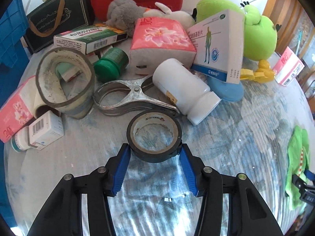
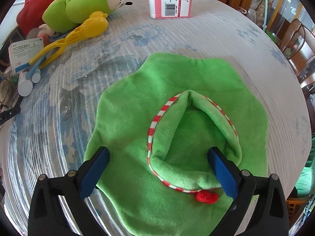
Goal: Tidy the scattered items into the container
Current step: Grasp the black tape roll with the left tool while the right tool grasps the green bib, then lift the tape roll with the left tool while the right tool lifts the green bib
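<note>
At lower centre of the left wrist view, our left gripper (image 1: pixel 154 151) brackets a black roll of adhesive tape (image 1: pixel 154 138); both blue finger pads (image 1: pixel 122 168) touch its sides, gripping it on the patterned blue-grey cloth surface (image 1: pixel 236 137). At lower centre of the right wrist view, our right gripper (image 2: pixel 158 158) stands wide open over a flat green plush cloth with red-and-white striped trim (image 2: pixel 177 129), its pads resting on the fabric without pinching it.
</note>
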A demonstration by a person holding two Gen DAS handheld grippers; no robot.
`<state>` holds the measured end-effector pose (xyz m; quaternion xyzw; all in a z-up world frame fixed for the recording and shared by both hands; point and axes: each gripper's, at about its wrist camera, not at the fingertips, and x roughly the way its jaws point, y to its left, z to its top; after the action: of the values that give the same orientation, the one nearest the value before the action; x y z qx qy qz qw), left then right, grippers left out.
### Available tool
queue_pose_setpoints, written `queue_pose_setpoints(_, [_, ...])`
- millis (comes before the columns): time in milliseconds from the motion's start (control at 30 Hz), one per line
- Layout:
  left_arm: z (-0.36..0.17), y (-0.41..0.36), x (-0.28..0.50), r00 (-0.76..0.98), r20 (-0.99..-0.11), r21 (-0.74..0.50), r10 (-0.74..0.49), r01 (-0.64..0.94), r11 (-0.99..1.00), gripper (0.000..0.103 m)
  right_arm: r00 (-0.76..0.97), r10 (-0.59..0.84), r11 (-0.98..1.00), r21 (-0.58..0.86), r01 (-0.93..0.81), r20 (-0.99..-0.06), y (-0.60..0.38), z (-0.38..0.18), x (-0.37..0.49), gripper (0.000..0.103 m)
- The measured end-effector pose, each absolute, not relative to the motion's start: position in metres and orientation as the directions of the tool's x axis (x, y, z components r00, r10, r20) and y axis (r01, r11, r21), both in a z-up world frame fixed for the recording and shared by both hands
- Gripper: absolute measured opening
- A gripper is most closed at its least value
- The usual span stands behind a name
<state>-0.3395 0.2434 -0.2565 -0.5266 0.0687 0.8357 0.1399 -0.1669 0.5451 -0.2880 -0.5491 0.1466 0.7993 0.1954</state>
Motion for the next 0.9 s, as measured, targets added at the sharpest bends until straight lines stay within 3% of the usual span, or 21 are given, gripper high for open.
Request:
queue_pose_setpoints(67, [-0.249, 0.24, -0.333, -0.421, -0.893, -0.024, 0.161, -0.312, -0.95, 0.05, -0.315, 0.16, -0.884, 0.007, -0.468, -0.935, 0.546, -0.285, -0.17, 0.103])
queue_pose_setpoints(100, [-0.245, 0.237, -0.328, -0.429, -0.889, -0.02, 0.16, -0.312, -0.95, 0.049, -0.316, 0.162, -0.885, 0.004, -0.465, -0.935, 0.545, -0.283, -0.169, 0.097])
queue_pose_setpoints(167, [-0.237, 0.23, -0.32, -0.439, -0.884, -0.018, 0.161, -0.313, -0.949, 0.048, -0.325, 0.163, -0.889, 0.004, -0.458, -0.931, 0.545, -0.276, -0.167, 0.069])
queue_pose_setpoints(200, [-0.234, 0.227, -0.316, -0.441, -0.882, -0.018, 0.163, -0.314, -0.949, 0.048, -0.333, 0.154, -0.89, 0.016, -0.456, -0.93, 0.546, -0.271, -0.167, 0.037])
queue_pose_setpoints(233, [-0.234, 0.23, -0.313, -0.443, -0.882, -0.017, 0.162, -0.314, -0.949, 0.048, -0.336, 0.136, -0.89, 0.034, -0.455, -0.932, 0.55, -0.267, -0.166, 0.019])
queue_pose_setpoints(333, [-0.23, 0.227, -0.305, -0.438, -0.883, -0.025, 0.17, -0.316, -0.948, 0.048, -0.349, 0.108, -0.898, 0.06, -0.436, -0.931, 0.547, -0.258, -0.167, 0.013])
queue_pose_setpoints(533, [-0.247, 0.239, -0.31, -0.414, -0.898, 0.002, 0.151, -0.346, -0.938, 0.047, -0.409, -0.078, -0.949, 0.193, -0.249, -0.909, 0.504, -0.247, -0.173, 0.013])
queue_pose_setpoints(667, [-0.263, 0.239, -0.305, -0.381, -0.915, 0.004, 0.136, -0.345, -0.939, 0.047, -0.381, -0.055, -0.955, 0.16, -0.25, -0.923, 0.494, -0.257, -0.179, 0.013])
queue_pose_setpoints(733, [-0.264, 0.24, -0.304, -0.371, -0.92, 0.007, 0.129, -0.343, -0.939, 0.071, -0.386, -0.044, -0.951, 0.157, -0.266, -0.922, 0.496, -0.255, -0.181, 0.013])
queue_pose_setpoints(767, [-0.262, 0.241, -0.303, -0.382, -0.916, 0.016, 0.122, -0.339, -0.941, 0.077, -0.383, -0.038, -0.951, 0.152, -0.27, -0.923, 0.497, -0.255, -0.182, 0.013])
queue_pose_setpoints(900, [-0.264, 0.246, -0.309, -0.398, -0.911, 0.036, 0.107, -0.334, -0.942, 0.081, -0.36, -0.025, -0.949, 0.135, -0.283, -0.933, 0.498, -0.259, -0.189, 0.015])
